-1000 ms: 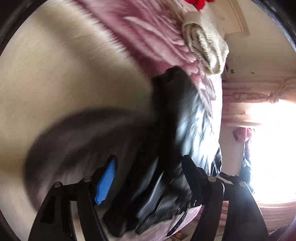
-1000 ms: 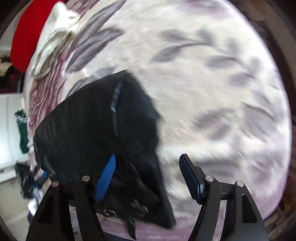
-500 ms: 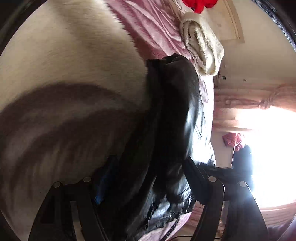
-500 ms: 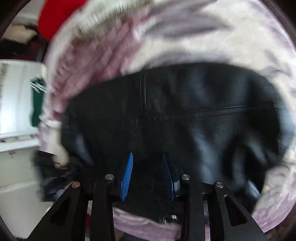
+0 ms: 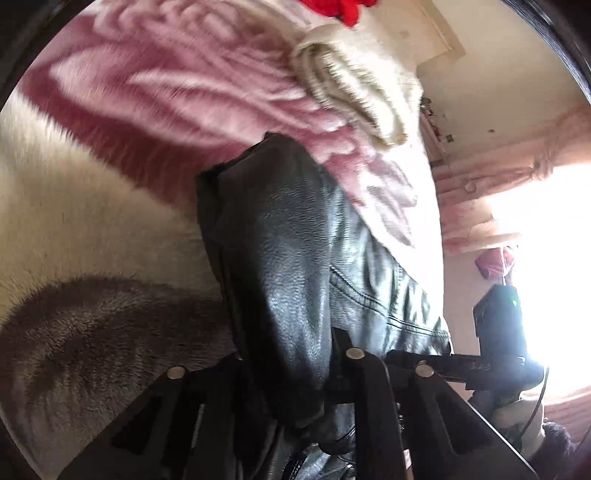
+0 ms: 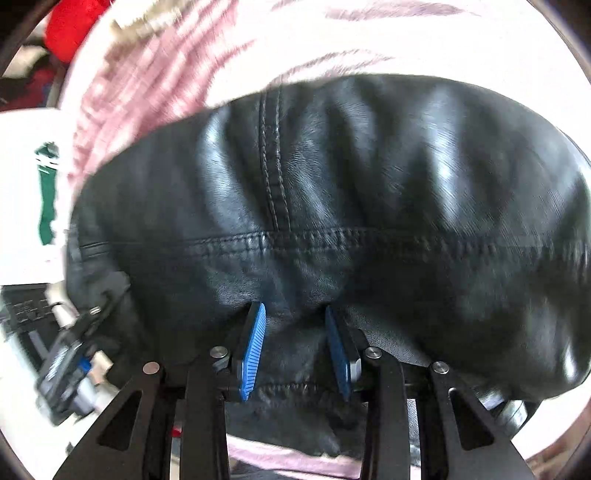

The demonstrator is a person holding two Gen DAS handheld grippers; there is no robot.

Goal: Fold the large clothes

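A black leather jacket [image 5: 295, 236] lies on a fleece blanket [image 5: 155, 85] with pink and grey leaf patterns. My left gripper [image 5: 288, 354] is shut on a thick fold of the jacket, which bulges up between the fingers and hides the pads. In the right wrist view the jacket [image 6: 332, 177] fills most of the frame, with stitched seams across it. My right gripper [image 6: 295, 321] is shut on a pinch of the jacket's edge between the blue pads [image 6: 255, 343].
A rolled cream fleece garment [image 5: 354, 85] and a red cloth [image 5: 332, 7] lie on the blanket beyond the jacket. A bright window with pink curtains [image 5: 517, 177] is at the right. A green garment [image 6: 46, 192] hangs at the left.
Both grippers closed on the jacket. The left one moved in over the fold; the right one swung from the jacket's side onto its edge, and the leather is now bunched and lifted.
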